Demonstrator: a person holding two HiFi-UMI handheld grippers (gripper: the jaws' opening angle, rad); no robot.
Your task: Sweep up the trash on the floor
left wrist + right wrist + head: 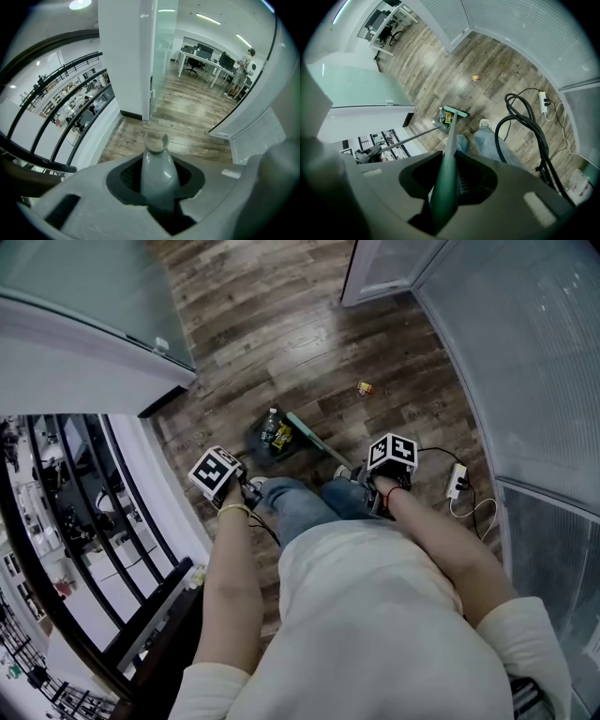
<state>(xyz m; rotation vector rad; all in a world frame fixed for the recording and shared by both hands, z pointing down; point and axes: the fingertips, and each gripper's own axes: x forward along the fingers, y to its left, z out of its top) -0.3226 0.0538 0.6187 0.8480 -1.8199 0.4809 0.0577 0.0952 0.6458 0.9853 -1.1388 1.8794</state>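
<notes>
Green broom handle sits clamped in the right claw. The left claw clamps the grey dustpan handle. On the wooden floor, the dustpan holds a bottle and a yellow wrapper. One more trash scrap lies well apart.

This was an office building, seen from an upper walkway. At the far end of the brown wood-plank floor stood long white desks carrying dark computer monitors, with a black swivel office chair pulled up to them and a person standing beside. Long strip lights ran across the white ceiling. Tall frosted-glass partition panels and a curved white slatted wall closed in the passage. A black metal railing with slim bars edged the walkway, and beyond it an open lower level crowded with workstations showed. A white power strip with its cable lay on the planks.
</notes>
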